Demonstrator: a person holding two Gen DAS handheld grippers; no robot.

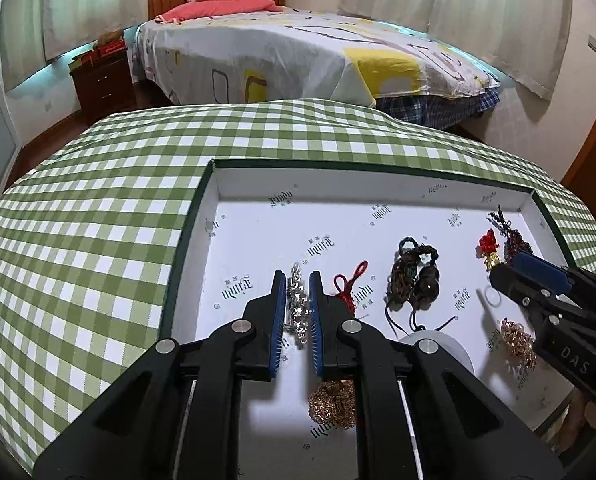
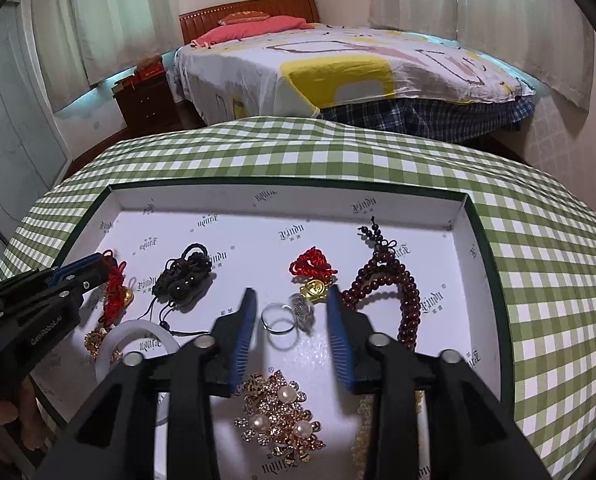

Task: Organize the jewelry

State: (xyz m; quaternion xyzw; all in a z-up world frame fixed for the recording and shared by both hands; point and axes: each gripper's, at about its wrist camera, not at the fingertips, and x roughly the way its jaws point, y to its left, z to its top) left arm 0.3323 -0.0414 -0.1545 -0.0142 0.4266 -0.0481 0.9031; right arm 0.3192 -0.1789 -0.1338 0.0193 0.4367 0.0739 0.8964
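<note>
A white tray with a dark green rim holds the jewelry. My left gripper hangs low over the tray's near left part with its jaws a little apart. A silver chain lies between its blue pads, and no firm pinch shows. A red knot and a gold chain heap lie close by. My right gripper stands open over a silver ring with an ornate head, which rests on the tray floor without touching either pad.
Also in the tray are a red knot with a gold ingot, dark red beads, a gold-and-pearl brooch, a dark cord pendant and a white bangle. The green-checked tablecloth surrounds the tray, with a bed behind.
</note>
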